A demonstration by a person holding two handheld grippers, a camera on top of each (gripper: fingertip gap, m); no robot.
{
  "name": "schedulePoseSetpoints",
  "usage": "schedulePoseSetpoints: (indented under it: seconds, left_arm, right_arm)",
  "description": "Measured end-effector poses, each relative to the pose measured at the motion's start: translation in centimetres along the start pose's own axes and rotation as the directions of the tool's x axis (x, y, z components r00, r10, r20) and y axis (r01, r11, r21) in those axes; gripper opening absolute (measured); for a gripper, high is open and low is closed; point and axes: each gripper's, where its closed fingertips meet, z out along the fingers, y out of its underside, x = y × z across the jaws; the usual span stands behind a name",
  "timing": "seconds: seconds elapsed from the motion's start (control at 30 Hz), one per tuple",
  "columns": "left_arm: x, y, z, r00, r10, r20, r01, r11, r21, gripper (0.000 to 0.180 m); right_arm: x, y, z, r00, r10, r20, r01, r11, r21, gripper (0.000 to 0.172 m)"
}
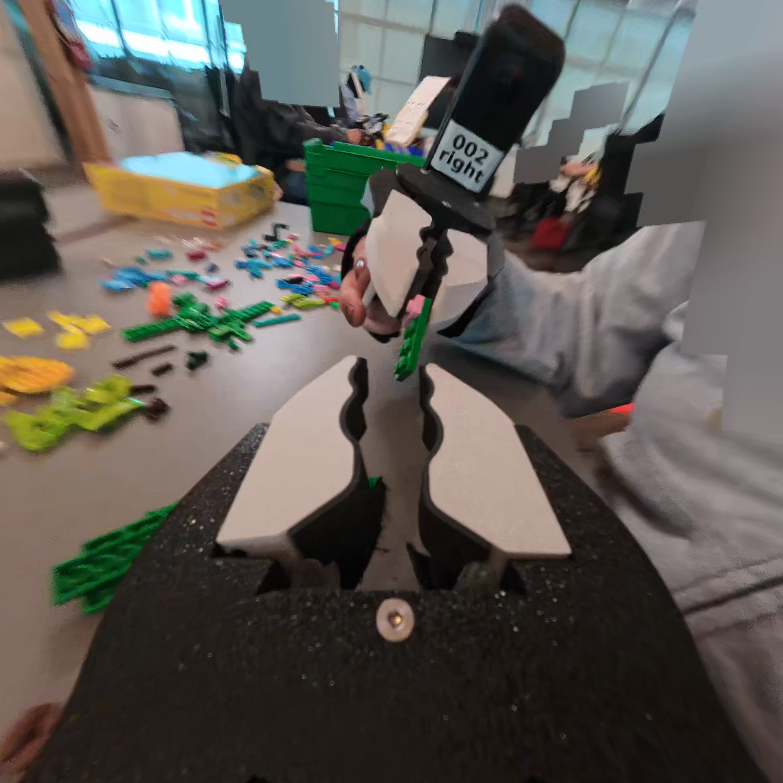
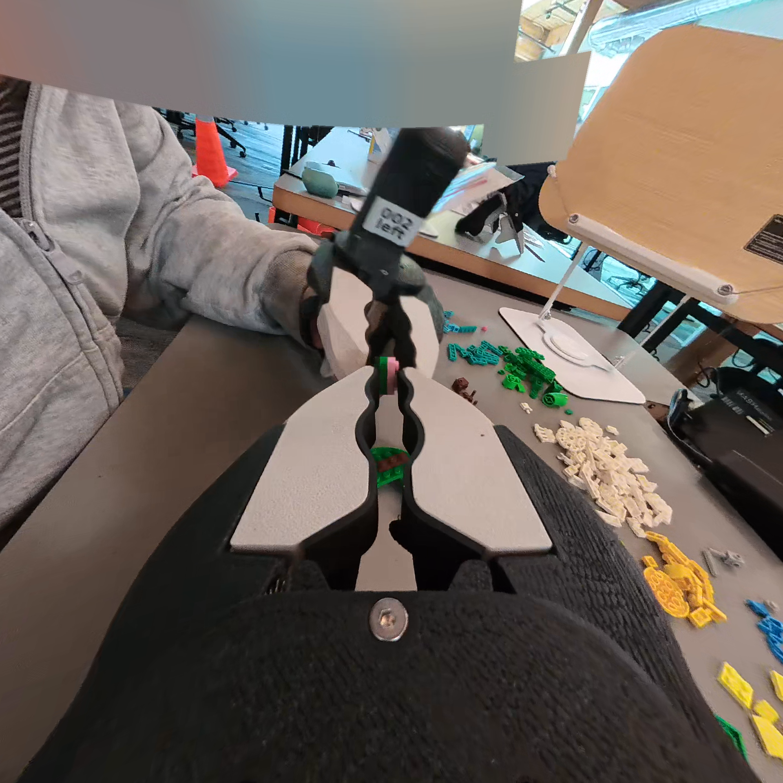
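Green plate with pink piece hangs above the table, pinched at its pink end by the right gripper. Left gripper, jaws parted and empty, sits just below the plate's free end; a firm, square pinch suits it.

We're seeing a green plate with a pink piece on it, a grey surface, a cream-white brick pile, yellow pieces, teal bricks, a speckled black hand-held gripper with pale grey fingers.
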Motion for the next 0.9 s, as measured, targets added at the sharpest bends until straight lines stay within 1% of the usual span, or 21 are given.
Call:
schedulePoseSetpoints:
  seconds: [0.07,0.1,0.2,0.23,0.27,0.3,0.33,0.4,0.43,0.5,0.53,0.57,0.63,0.7,0.83,0.9]
  left_arm:
    - [-0.3,-0.3,0.0,0.983,0.163,0.087,-0.164,0.987,-0.003,0.011]
    - [-0.1,-0.4,-0.1,0.971,0.218,0.102,-0.219,0.976,-0.002,0.007]
    - [-0.4,-0.6,-0.2,0.926,0.344,0.158,-0.345,0.938,-0.025,0.005]
    - [-0.8,-0.6,-0.3,0.894,0.401,0.201,-0.398,0.916,-0.053,0.005]
    - [-1.4,-0.6,-0.4,0.838,0.482,0.257,-0.473,0.875,-0.101,0.005]
    - [-2.2,-0.4,-0.6,0.753,0.58,0.309,-0.554,0.814,-0.177,0.005]
    - [-2.8,-0.2,-0.8,0.653,0.676,0.34,-0.627,0.735,-0.258,0.006]
    - [-3.1,0.1,-0.9,0.469,0.821,0.325,-0.731,0.567,-0.379,0.006]
    - [-3.1,0.3,-0.8,0.398,0.865,0.305,-0.761,0.497,-0.417,0.006]
    - [-3.0,0.6,-0.6,0.272,0.924,0.268,-0.795,0.373,-0.479,0.005]
    - [-3.0,0.6,-0.6,0.228,0.939,0.257,-0.801,0.331,-0.498,0.005]
    - [-3.0,0.7,-0.6,0.205,0.948,0.245,-0.804,0.306,-0.509,0.005]
    - [-2.9,0.6,-0.5,0.18,0.955,0.236,-0.811,0.28,-0.513,0.005]
    - [-2.7,0.5,-0.6,0.156,0.961,0.23,-0.82,0.256,-0.513,0.005]
    - [-2.6,0.8,-0.4,0.103,0.976,0.194,-0.825,0.193,-0.531,0.005]
    - [-2.5,1.0,-0.3,0.102,0.978,0.184,-0.827,0.186,-0.53,0.006]
  right_arm:
    - [0.1,0.2,0.1,1.0,0.004,-0.005,-0.004,1.0,-0.01,0.006]
    - [0.1,0.3,0.2,1.0,0.0,-0.01,0.0,1.0,-0.018,0.007]
    - [0.4,0.4,0.2,0.999,0.012,-0.03,-0.013,0.999,-0.032,0.007]
    - [0.7,0.6,0.2,0.998,0.037,-0.049,-0.039,0.998,-0.044,0.009]
    - [1.1,0.8,0.2,0.995,0.075,-0.069,-0.079,0.995,-0.054,0.01]
    - [1.4,1.0,0.2,0.989,0.128,-0.072,-0.132,0.989,-0.061,0.013]
    - [1.5,1.2,0.2,0.979,0.195,-0.057,-0.199,0.978,-0.068,0.019]
    - [1.6,1.8,0.1,0.941,0.338,-0.028,-0.339,0.936,-0.096,0.029]
    - [1.4,2.2,0.2,0.92,0.391,-0.012,-0.389,0.914,-0.117,0.031]
    - [1.3,2.9,0.3,0.898,0.439,-0.006,-0.435,0.888,-0.149,0.031]
    - [1.1,3.3,0.4,0.897,0.442,-0.007,-0.437,0.883,-0.171,0.029]
    - [1.0,3.7,0.5,0.9,0.436,-0.011,-0.43,0.881,-0.197,0.027]
    - [0.6,4.2,0.7,0.913,0.409,-0.009,-0.4,0.888,-0.228,0.025]
    - [0.4,4.0,0.9,0.917,0.399,0.002,-0.389,0.894,-0.222,0.02]
    - [0.6,3.6,0.8,0.911,0.412,0.009,-0.403,0.895,-0.191,0.019]
    - [0.5,3.7,0.7,0.917,0.399,0.016,-0.389,0.9,-0.196,0.016]
